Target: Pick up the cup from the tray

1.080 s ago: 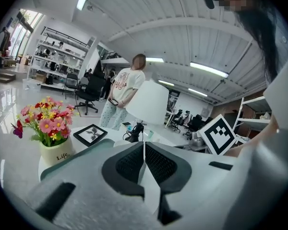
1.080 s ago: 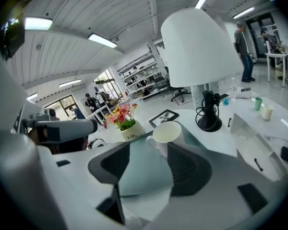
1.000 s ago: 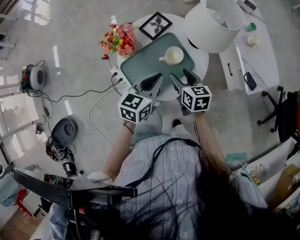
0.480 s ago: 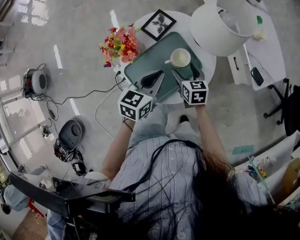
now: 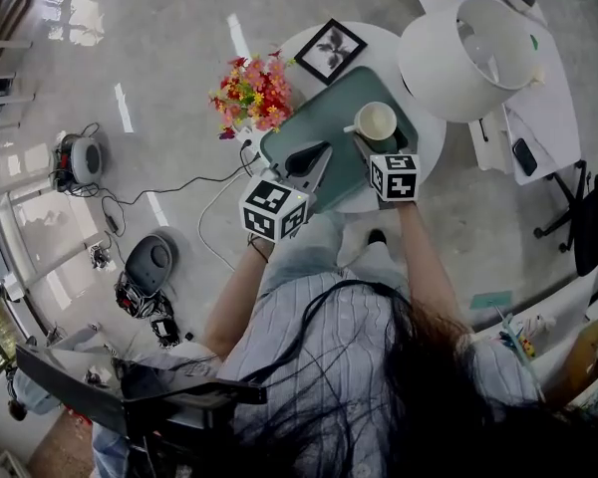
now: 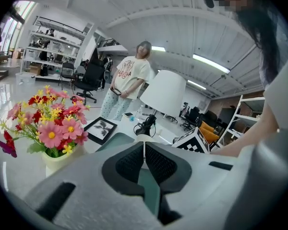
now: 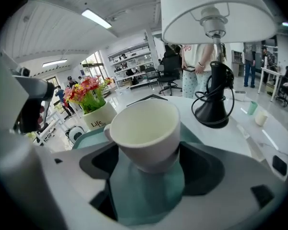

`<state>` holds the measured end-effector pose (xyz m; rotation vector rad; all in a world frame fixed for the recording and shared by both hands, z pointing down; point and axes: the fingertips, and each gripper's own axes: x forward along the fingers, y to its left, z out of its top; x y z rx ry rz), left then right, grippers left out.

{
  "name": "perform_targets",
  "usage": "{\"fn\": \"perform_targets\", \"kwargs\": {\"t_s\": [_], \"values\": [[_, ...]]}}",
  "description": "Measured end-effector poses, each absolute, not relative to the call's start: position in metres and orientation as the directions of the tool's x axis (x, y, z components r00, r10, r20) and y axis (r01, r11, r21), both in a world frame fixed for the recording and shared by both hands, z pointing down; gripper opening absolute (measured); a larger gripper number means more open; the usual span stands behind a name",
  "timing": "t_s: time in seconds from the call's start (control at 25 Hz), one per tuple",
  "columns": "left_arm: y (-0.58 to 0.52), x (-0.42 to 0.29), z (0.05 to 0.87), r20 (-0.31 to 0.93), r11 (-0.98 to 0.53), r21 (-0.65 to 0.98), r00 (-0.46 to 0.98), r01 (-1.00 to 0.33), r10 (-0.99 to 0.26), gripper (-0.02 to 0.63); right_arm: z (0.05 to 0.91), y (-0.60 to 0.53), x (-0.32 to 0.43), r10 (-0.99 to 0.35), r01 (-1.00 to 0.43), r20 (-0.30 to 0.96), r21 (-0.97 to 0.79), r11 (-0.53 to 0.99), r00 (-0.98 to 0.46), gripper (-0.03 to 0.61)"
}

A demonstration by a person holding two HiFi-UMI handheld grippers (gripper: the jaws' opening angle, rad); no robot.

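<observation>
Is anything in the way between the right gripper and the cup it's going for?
Nothing visible is. The cup stands upright on the tray, right between the opening jaws of the right hand-held gripper, with no other object between them.

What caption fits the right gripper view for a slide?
Right gripper, jaws opening, straddles white cup on teal tray; lamp base behind.

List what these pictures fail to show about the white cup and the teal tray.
- White ceramic cup: in the left gripper view, mostly hidden behind the shut left tool.
- Teal rectangular tray: near edge in the head view covered by the left tool and the right tool, whose jaws are opening around the cup.
- Handle: right gripper view, mostly behind the cup.
</observation>
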<state>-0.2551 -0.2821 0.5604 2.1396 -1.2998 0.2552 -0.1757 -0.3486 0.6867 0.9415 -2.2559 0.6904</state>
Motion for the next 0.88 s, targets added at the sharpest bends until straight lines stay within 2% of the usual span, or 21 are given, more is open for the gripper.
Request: {"fn": "perform_targets", "kwargs": {"t_s": [0.2,0.48,0.88], "values": [[-0.287,-0.26,0.564,0.466,-0.324,0.409,0.501,-0.853,-0.729,0.014,0.688,-0.355,-0.175,-0.465,-0.75,0.695,-0.163,0.641,-0.548,0.381],[-0.294,-0.257,0.572,0.478,-0.321,0.421,0.508,-0.848,-0.717,0.014,0.693,-0.357,-0.184,-0.423,-0.697,0.697,-0.155,0.7,-0.579,0.4],[-0.297,-0.255,0.575,0.483,-0.319,0.42,0.507,-0.849,-0.714,0.014,0.691,-0.366,-0.189,-0.454,-0.693,0.645,-0.167,0.701,-0.614,0.405]]}}
